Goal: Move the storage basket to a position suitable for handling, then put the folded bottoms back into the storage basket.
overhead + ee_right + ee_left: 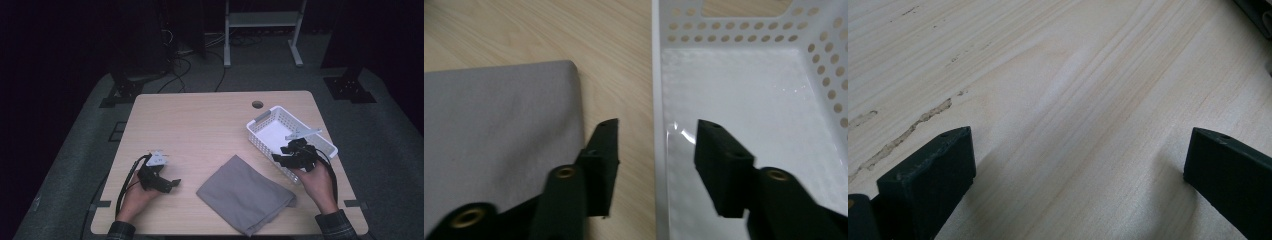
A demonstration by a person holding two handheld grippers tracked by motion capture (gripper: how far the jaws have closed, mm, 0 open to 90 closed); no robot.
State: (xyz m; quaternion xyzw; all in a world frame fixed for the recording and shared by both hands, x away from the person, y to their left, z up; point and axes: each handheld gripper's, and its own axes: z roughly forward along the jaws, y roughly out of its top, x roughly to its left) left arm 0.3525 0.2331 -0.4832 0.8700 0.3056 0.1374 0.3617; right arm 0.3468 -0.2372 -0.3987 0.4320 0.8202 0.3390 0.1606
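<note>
A folded grey cloth (245, 195) (499, 115) lies on the wooden table (200, 125) near its front edge. A white perforated basket (265, 117) (658, 75) stands at the right, with nothing in it. My right gripper (281, 152) (656, 125) is open above the basket's near long wall: one jaw hangs over the table by the cloth's corner, the other over the basket's floor, and neither touches the wall. My left gripper (172, 183) (1078, 135) rests low over bare wood at the front left, jaws wide open with nothing between them.
A round cable hole (257, 104) sits near the table's far edge. Beyond the table are dark floor, cables and a white frame's legs (260, 30). Bare wood stretches between the left gripper and the cloth.
</note>
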